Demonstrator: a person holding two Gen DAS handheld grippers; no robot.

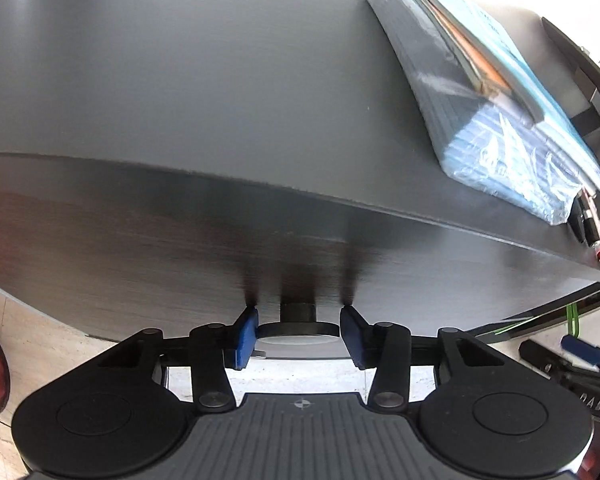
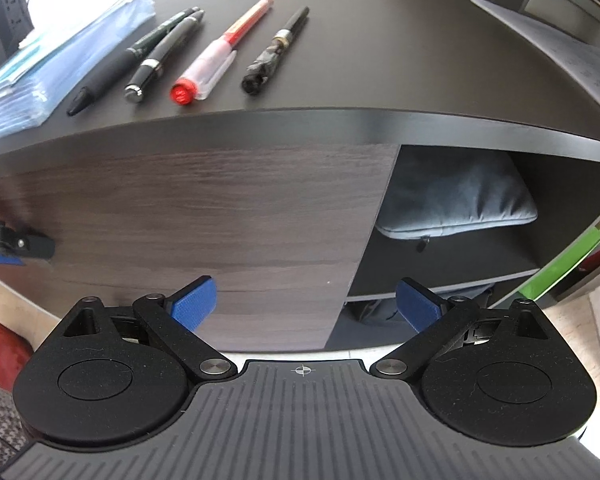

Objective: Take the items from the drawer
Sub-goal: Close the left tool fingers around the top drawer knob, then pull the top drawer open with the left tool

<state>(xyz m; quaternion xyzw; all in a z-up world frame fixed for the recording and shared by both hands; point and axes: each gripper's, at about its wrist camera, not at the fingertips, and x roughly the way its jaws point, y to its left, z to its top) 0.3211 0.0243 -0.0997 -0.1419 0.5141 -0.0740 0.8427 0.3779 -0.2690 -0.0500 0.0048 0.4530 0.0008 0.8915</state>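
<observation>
Left gripper (image 1: 298, 330), jaws parted either side of the round dark knob (image 1: 297, 322) on the closed wood-grain drawer front (image 2: 188, 216); right gripper (image 2: 305, 304) released wide, empty; four pens (image 2: 188, 52) on dark counter (image 2: 380, 60)

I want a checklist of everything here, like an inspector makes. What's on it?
Surface: dark desk top, wood-grain drawer front shut.
Job's things: round drawer knob between the left fingers; four pens and a blue plastic-wrapped pack lie on top.
Clutter: grey pouch in the open shelf beside the drawer.
Grippers: left hand-held gripper open around the knob, pads not touching; right hand-held gripper open, holding nothing.
Cables: green cord at the desk's right.
Surroundings: pale floor, something red low on the left.
</observation>
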